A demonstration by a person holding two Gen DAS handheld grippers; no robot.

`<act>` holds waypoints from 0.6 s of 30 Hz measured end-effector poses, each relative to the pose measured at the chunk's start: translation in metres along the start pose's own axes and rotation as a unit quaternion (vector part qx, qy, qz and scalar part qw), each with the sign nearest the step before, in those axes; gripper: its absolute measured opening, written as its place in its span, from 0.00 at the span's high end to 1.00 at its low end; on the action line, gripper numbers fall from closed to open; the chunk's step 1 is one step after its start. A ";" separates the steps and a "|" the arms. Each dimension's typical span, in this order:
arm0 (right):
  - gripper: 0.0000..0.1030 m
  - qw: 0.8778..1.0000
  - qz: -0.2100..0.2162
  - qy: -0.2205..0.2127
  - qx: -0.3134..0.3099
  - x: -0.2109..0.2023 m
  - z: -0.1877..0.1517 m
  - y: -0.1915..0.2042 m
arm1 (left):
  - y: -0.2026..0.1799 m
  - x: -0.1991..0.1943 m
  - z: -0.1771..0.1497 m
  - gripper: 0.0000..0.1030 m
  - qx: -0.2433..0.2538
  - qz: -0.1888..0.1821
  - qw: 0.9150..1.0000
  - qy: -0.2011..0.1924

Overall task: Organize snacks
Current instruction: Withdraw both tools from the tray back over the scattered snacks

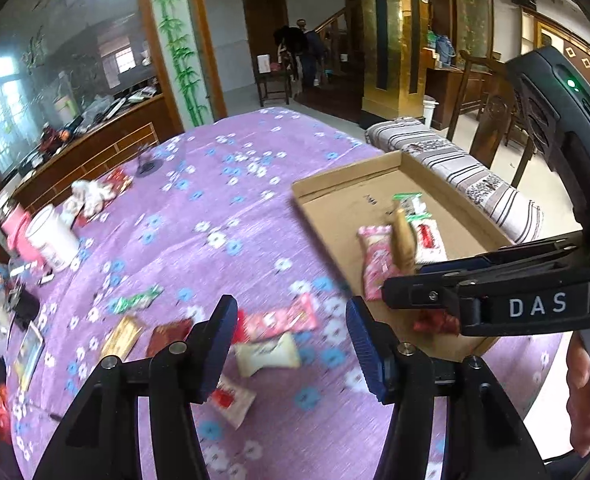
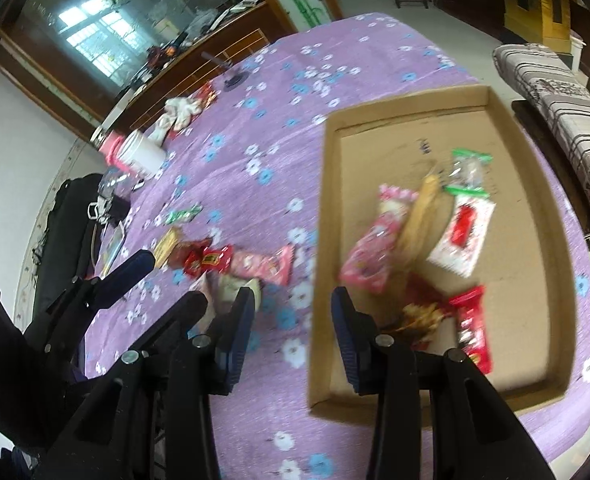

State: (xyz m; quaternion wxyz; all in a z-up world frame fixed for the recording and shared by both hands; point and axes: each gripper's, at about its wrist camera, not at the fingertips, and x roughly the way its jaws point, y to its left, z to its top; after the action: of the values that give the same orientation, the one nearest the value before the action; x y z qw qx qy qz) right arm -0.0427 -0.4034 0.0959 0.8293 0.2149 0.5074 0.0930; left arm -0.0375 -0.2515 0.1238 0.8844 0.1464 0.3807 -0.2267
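Empty claws (image 1: 291, 344) (image 2: 293, 334), perhaps over snacks (image 1: 275, 322).

A cardboard tray (image 2: 535, 200) sits at the right of the counter (image 2: 279, 128), with several snack packets (image 2: 461, 236) lying inside it. To its left, more loose packets (image 1: 279, 322) lie scattered on the counter. Far left stands a cup (image 1: 53, 240), and a cushioned bench (image 1: 475, 184) runs beyond the tray's right side.
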 end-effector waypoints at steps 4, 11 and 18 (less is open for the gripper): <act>0.63 1.000 0.008 0.015 -0.013 0.010 -0.012 0.020 | 0.020 -0.006 -0.017 0.42 -0.017 0.005 1.000 0.008; 0.62 0.998 0.023 0.042 -0.033 0.032 -0.030 0.053 | 0.068 -0.017 -0.052 0.42 -0.054 0.021 0.998 0.022; 0.60 0.997 0.030 0.058 -0.043 0.047 -0.045 0.077 | 0.136 -0.014 -0.086 0.42 -0.089 0.032 0.994 0.047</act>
State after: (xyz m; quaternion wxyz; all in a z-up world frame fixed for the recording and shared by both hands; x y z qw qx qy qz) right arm -0.0553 -0.3057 0.0750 0.8040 0.1881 0.5432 0.1519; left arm -0.0282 -0.0944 0.0888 0.8820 0.0892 0.4354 -0.1568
